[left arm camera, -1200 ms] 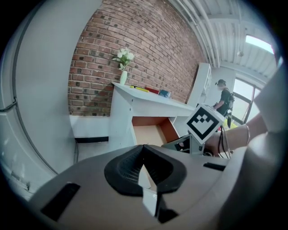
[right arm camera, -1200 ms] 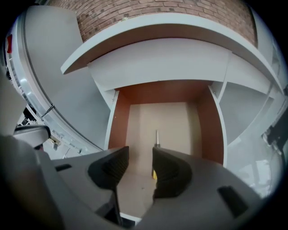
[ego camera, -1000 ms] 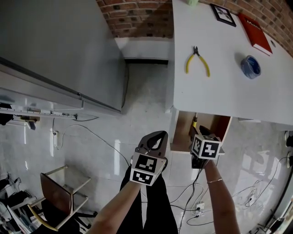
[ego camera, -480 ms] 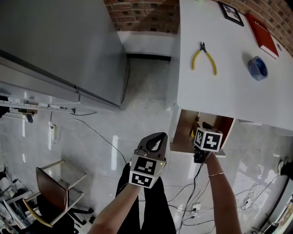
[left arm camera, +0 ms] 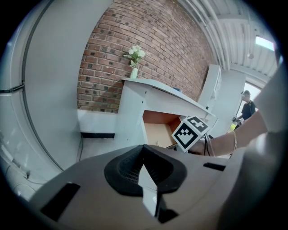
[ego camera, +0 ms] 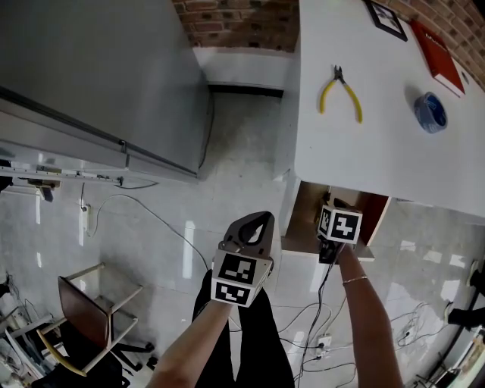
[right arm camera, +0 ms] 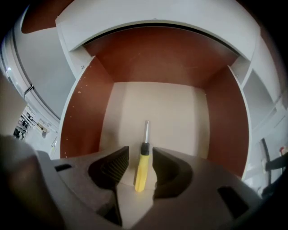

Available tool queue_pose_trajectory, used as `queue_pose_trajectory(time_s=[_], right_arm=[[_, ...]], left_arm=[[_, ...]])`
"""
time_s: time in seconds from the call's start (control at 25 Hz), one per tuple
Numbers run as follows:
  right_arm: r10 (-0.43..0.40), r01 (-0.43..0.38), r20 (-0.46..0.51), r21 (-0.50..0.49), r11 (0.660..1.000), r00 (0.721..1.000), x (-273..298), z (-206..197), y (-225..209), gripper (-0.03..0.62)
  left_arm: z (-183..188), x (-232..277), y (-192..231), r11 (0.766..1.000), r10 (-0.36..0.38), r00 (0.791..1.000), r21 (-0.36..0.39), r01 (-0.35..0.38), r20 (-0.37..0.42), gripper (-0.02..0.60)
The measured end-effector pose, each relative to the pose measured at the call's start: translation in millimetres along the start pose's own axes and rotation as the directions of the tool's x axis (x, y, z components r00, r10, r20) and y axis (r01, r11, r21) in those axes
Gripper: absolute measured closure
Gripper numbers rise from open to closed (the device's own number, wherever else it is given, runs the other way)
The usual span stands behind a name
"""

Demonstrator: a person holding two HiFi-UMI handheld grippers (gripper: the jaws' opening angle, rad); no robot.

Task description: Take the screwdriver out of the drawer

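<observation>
I look down on a glossy pale tiled floor (ego camera: 227,189) bright with reflected light, a red brick wall (ego camera: 235,23) at the top, a white table (ego camera: 379,151) on the right, a big grey cabinet (ego camera: 91,68) on the left and a brown-seated chair (ego camera: 85,314) at lower left.

No legible text, labels or numbers
</observation>
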State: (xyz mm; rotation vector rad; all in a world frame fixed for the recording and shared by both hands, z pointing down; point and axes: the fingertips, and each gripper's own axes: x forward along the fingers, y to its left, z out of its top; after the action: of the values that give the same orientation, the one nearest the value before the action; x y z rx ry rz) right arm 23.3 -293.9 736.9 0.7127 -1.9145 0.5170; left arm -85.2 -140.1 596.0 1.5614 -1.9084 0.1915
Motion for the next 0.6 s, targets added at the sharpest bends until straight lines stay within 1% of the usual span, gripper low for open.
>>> queue_pose_trajectory(time_s=[0.28, 0.48, 0.6], right_arm=[[0.001, 0.0, -0.031, 0.021, 1.0, 1.0, 15, -3, -7, 0.442], [-0.001, 0.003, -0.056, 0.043, 0.999, 0.998, 24, -11, -9, 0.442], [-0.009, 0.011, -0.07, 0.035, 0.999, 0.998, 29, -11, -10, 0.442]], left_arm=[[-1, 2, 10, 1.0, 0.023, 1.0, -0.011, -0.023, -0.002, 0.589], [-7, 5, 11, 0.999, 0.027, 1.0, -0.017, -0.028, -0.011, 0.589], [-6, 7, 12, 0.999, 0.03, 0.999, -0.02, -0.03, -0.011, 0.589]])
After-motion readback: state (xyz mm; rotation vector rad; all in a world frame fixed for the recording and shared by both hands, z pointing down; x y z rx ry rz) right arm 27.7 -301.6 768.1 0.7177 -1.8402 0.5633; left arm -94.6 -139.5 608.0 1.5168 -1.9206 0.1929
